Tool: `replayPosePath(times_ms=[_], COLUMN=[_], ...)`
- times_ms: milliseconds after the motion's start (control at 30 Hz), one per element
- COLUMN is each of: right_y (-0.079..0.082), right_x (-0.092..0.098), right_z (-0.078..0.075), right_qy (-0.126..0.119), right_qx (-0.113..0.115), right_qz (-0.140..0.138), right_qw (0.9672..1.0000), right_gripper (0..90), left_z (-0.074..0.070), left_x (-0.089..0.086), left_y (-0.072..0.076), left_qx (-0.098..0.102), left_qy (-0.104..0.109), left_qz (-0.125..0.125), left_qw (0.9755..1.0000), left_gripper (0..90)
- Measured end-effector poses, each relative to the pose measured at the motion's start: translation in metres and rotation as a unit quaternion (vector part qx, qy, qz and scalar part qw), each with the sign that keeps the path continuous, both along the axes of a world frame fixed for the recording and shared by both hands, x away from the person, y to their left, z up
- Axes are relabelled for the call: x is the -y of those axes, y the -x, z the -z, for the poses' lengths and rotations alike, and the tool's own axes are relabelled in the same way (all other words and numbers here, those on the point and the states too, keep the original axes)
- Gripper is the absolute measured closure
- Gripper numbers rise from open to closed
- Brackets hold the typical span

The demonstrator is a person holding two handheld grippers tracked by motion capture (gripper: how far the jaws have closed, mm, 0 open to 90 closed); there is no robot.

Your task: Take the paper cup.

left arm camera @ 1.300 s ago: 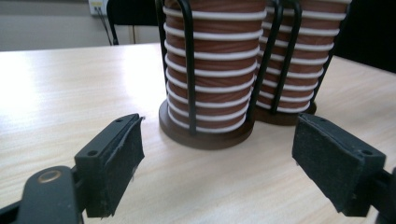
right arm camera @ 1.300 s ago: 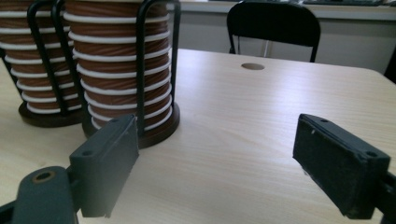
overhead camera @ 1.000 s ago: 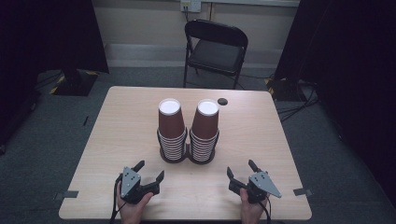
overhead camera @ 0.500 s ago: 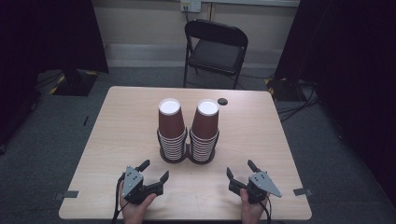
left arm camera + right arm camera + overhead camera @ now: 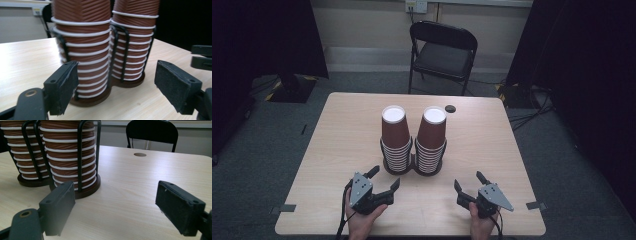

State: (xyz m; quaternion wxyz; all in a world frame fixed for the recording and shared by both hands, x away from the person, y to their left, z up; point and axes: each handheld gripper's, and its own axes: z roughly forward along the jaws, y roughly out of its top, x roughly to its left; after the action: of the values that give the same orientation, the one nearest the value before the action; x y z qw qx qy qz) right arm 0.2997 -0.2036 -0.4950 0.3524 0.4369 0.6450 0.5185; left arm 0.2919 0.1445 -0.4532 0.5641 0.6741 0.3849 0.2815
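Two stacks of brown ribbed paper cups with white rims stand side by side at the table's middle, the left stack [image 5: 394, 135] and the right stack [image 5: 432, 134], in a black wire holder [image 5: 412, 169] on round brown bases. My left gripper [image 5: 385, 176] sits just in front of the left stack [image 5: 82, 45]; it is open, its jaws have just been closing, and nothing is between them. My right gripper [image 5: 468, 180] rests open and empty near the front edge, to the right of the right stack [image 5: 67, 157].
A black folding chair [image 5: 442, 50] stands behind the wooden table [image 5: 492, 145]. A small dark round disc [image 5: 450, 108] lies near the table's far edge. Cables run over the floor at the right. The other gripper [image 5: 202, 56] shows at the left gripper view's right edge.
My left gripper has lifted a little and edged toward the cup holder, with its jaws slightly narrower. The right gripper has kept still.
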Motion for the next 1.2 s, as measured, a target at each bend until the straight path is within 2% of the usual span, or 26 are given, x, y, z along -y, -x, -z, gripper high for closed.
replayPosePath(times_ms=[100,200,433,500,600,633,867,1200], right_y=[-0.001,0.000,0.001,0.001,0.001,0.001,0.001,0.001], right_x=[0.000,0.000,0.001,0.001,0.001,0.001,0.001,0.001], right_z=[0.000,0.000,0.000,0.000,0.000,0.000,0.000,0.000], right_qy=[0.000,0.000,-0.004,-0.007,-0.006,-0.004,-0.004,-0.004], right_qx=[-0.002,0.001,0.005,0.005,0.006,0.006,0.006,0.005], right_qz=[-0.001,0.000,0.004,0.005,0.004,0.004,0.005,0.003], right_qw=[1.0000,1.0000,1.0000,0.9999,1.0000,1.0000,1.0000,1.0000], right_gripper=[15.3,15.4,15.4,14.8,14.8,14.8,14.8,14.9], left_z=[-0.005,-0.008,-0.019,-0.021,-0.023,-0.024,-0.038,-0.053], left_x=[0.004,0.008,0.017,0.019,0.021,0.022,0.029,0.039], left_y=[-0.004,-0.006,-0.012,-0.013,-0.015,-0.017,-0.020,-0.029], left_qx=[0.002,0.001,0.010,0.007,0.003,0.005,0.022,0.028], left_qy=[-0.009,-0.008,-0.021,-0.016,-0.020,-0.026,-0.028,-0.029], left_qz=[0.014,0.021,0.045,0.049,0.058,0.064,0.065,0.076], left_qw=[0.9999,0.9997,0.9987,0.9986,0.9981,0.9976,0.9972,0.9963], left_gripper=[18.2,18.2,18.2,18.2,18.2,18.4,18.5,20.4])
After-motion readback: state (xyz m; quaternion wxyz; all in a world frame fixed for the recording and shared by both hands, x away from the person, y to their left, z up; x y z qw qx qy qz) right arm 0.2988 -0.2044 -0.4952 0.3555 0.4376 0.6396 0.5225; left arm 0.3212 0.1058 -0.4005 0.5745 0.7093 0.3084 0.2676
